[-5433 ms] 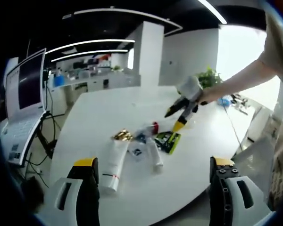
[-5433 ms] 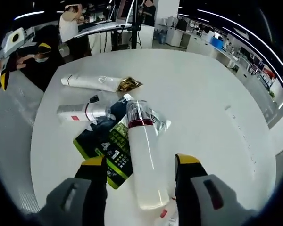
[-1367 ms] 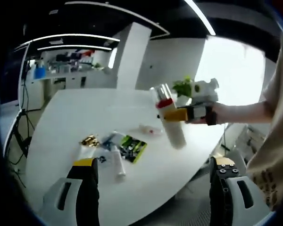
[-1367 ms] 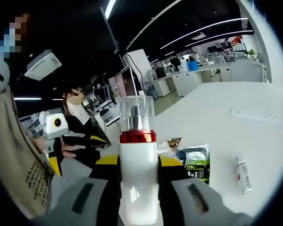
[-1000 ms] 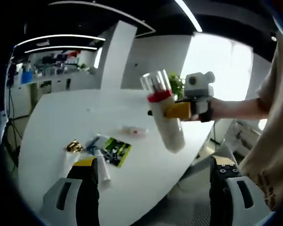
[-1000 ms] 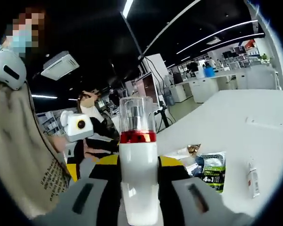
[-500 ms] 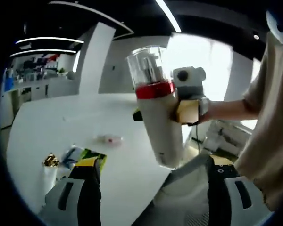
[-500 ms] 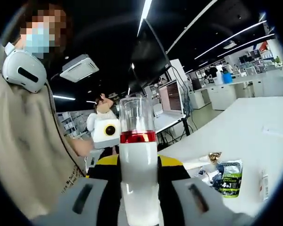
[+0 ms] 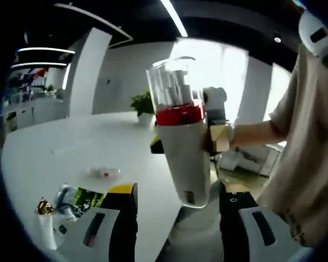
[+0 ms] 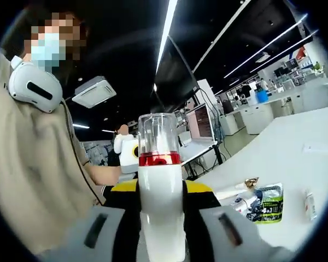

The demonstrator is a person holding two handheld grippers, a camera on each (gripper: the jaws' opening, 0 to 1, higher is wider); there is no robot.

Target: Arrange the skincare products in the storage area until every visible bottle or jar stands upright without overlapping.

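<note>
Tall white pump bottle (image 10: pixel 161 204) with a red collar and a clear plastic cap stands clamped between the yellow-tipped jaws of the right tongs (image 10: pixel 160 188), held in the air above and off the near edge of the white table (image 10: pixel 287 158). In the right gripper view its long axis runs straight up the middle of the picture, cap uppermost, and the pump head shows through the clear cap. In the left gripper view the same bottle (image 9: pixel 180 136) hangs close in front of the camera, leaning a little, cap up and flat base down toward the jaws of the left tongs (image 9: pixel 177 197); a small dark mark sits near its base, too small to read. The right tongs (image 9: pixel 214 136) grip it around the white body below the red collar.

The left tongs stand open, holding nothing, with the bottle's base just above the gap between them.

On the table lie the other products in a loose cluster: a green and black sachet (image 10: pixel 269 206) printed with "4" and "1", a white tube with a crumpled gold end (image 10: pixel 238 189) on its side, and a small white tube with a red mark (image 10: pixel 310 203) lying apart from them. In the left gripper view the gold end (image 9: pixel 42 207) and the small tube (image 9: pixel 103 172) also show.
</note>
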